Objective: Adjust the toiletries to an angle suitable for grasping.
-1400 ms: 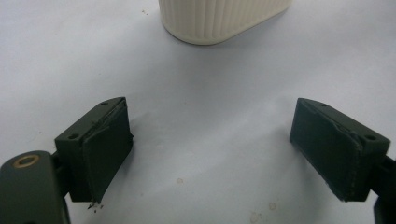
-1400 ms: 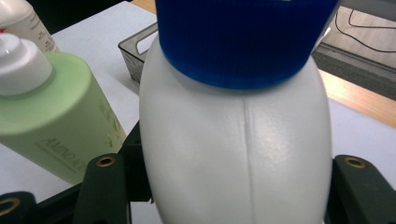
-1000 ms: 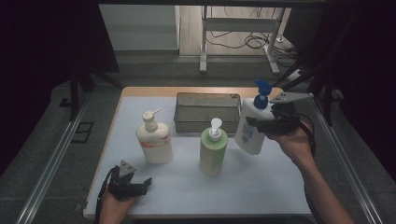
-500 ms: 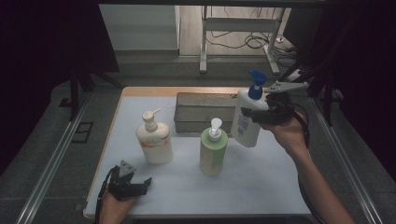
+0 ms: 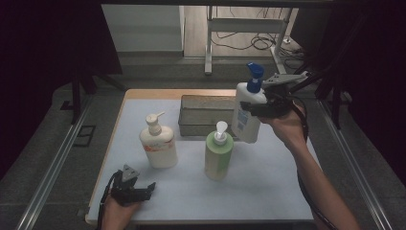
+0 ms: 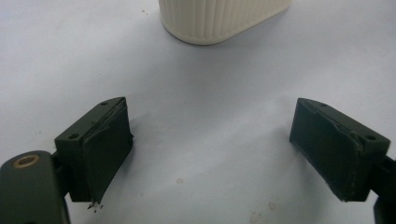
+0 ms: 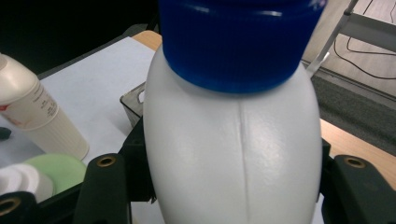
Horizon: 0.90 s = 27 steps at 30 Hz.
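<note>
Resting at the near left corner of the table (image 5: 268, 191), the left gripper (image 5: 143, 190) lies low with jaws spread wide and empty, the cream pump bottle (image 5: 159, 143) just ahead of it. Farther right, the right gripper (image 5: 253, 108) is clamped across the upper body of the white bottle with the blue pump (image 5: 248, 112), held upright in the air near the grey metal tray (image 5: 203, 115), forearm angled up. Smooth plastic looks slippery and slightly yielding; gripping the broad shoulder below the cap seems soundest, since liquid inside could make it bottom-heavy.
</note>
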Motion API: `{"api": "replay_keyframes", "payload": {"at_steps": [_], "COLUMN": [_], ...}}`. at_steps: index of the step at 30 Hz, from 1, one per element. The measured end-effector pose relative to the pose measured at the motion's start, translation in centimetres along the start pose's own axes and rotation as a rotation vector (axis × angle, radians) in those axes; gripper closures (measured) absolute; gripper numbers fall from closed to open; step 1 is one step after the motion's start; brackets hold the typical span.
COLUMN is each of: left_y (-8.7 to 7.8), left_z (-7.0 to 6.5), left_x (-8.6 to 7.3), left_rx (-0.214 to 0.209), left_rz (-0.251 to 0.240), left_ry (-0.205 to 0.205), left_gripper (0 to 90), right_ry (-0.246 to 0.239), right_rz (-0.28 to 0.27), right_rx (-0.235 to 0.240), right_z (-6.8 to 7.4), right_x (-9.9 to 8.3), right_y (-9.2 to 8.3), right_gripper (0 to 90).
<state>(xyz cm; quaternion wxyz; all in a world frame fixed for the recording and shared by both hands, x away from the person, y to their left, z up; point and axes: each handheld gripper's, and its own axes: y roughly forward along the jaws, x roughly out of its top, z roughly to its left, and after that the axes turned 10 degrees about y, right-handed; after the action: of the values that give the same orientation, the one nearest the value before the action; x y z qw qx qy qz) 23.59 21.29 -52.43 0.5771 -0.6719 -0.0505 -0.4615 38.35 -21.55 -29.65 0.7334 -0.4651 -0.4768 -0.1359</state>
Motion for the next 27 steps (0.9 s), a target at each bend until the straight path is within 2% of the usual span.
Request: {"api": "replay_keyframes", "payload": {"at_steps": [21, 27], "left_y": [0.0, 0.0], "left_z": [0.0, 0.0], "left_x": [0.0, 0.0], "left_rx": [0.001, 0.001], "left_rz": [0.000, 0.000], "left_ry": [0.000, 0.000], "left_gripper": [12.2, 12.2], "right_ry": [0.016, 0.007], "right_rz": [-0.030, -0.031], "right_rx": [0.006, -0.002], "right_z": [0.7, 1.0], "right_x": [2.5, 3.0], "right_y": [3.2, 4.3], "right_gripper": [40.2, 40.3]}}
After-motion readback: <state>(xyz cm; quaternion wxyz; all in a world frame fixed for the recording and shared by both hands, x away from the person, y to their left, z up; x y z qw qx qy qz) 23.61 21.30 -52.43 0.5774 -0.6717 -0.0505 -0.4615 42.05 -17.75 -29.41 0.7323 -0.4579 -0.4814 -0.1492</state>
